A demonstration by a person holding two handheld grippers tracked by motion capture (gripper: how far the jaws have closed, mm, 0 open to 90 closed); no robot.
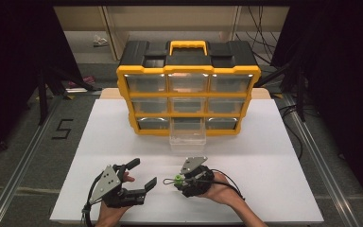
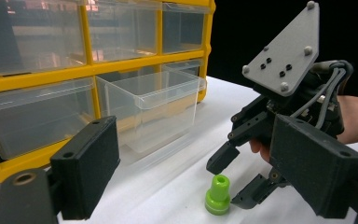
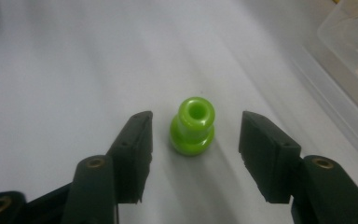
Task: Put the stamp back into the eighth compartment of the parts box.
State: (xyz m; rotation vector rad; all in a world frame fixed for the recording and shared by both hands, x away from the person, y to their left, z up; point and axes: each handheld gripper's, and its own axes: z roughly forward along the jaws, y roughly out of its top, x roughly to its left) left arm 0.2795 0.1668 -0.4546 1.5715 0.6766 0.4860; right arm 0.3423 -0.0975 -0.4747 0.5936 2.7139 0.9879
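A small green plastic piece (image 1: 177,179) with a flange and a hollow neck stands upright on the white board (image 1: 269,184), in front of the cabinet. My right gripper (image 1: 172,181) lies low on the board and points left, its jaws open on either side of the green piece (image 3: 193,127) without touching it. The right gripper view shows a gap on both sides between the piece and my right gripper (image 3: 196,122). My left gripper (image 1: 145,171) rests to the left, open and holding nothing. Its view shows the green piece (image 2: 217,196) and the right gripper (image 2: 233,179).
A yellow and black drawer cabinet (image 1: 188,68) with clear drawers stands at the back of the board. Its bottom middle drawer (image 1: 187,137) is pulled out, and nothing shows inside it. The floor around the board has rails and cables.
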